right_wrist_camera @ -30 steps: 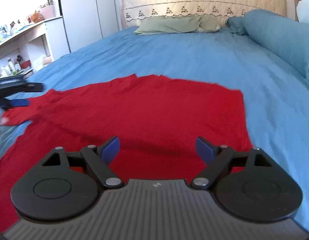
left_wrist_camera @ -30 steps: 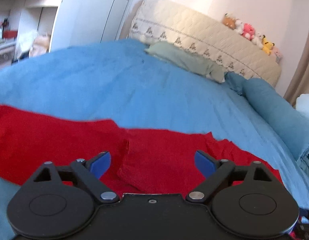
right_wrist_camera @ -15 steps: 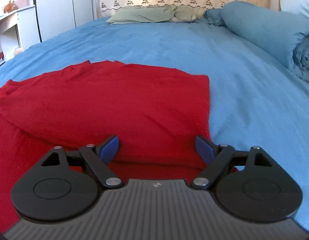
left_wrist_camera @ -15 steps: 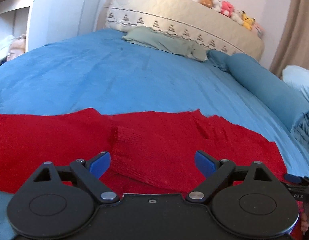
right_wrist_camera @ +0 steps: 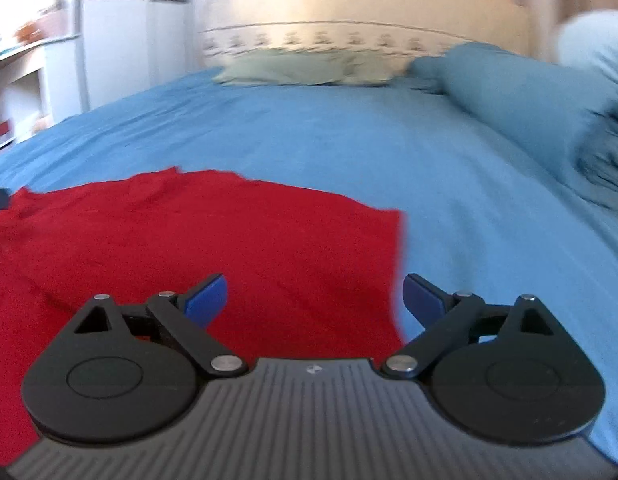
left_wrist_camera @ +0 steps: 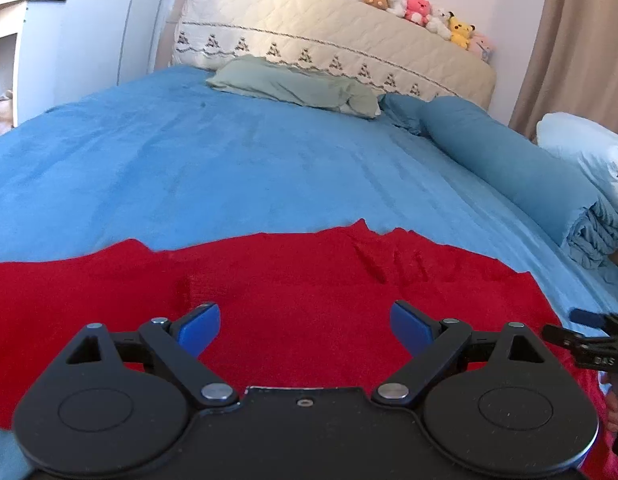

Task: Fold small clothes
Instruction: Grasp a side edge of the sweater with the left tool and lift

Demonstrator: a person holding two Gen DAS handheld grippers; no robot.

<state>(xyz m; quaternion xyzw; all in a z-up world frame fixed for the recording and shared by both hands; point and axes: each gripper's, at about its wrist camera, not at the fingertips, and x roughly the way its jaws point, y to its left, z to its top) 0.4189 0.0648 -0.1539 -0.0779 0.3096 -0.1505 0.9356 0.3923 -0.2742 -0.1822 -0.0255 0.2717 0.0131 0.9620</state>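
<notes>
A red knit garment lies spread flat on the blue bed cover, with a folded-over sleeve end near its middle. My left gripper hovers open just above the garment, nothing between its blue pads. In the right wrist view the same red garment fills the lower left, its right edge running down between the fingers. My right gripper is open over that edge, holding nothing. The right gripper also shows at the right edge of the left wrist view. The right wrist view is blurred.
A green pillow lies by the quilted headboard, which carries several plush toys. A rolled blue duvet and a white pillow line the right side. White cabinets stand at the left.
Both grippers have swung rightward across the garment. The right one now sits over its right edge. The folded sleeve end has slid toward the left gripper's left finger. Both stayed open.
</notes>
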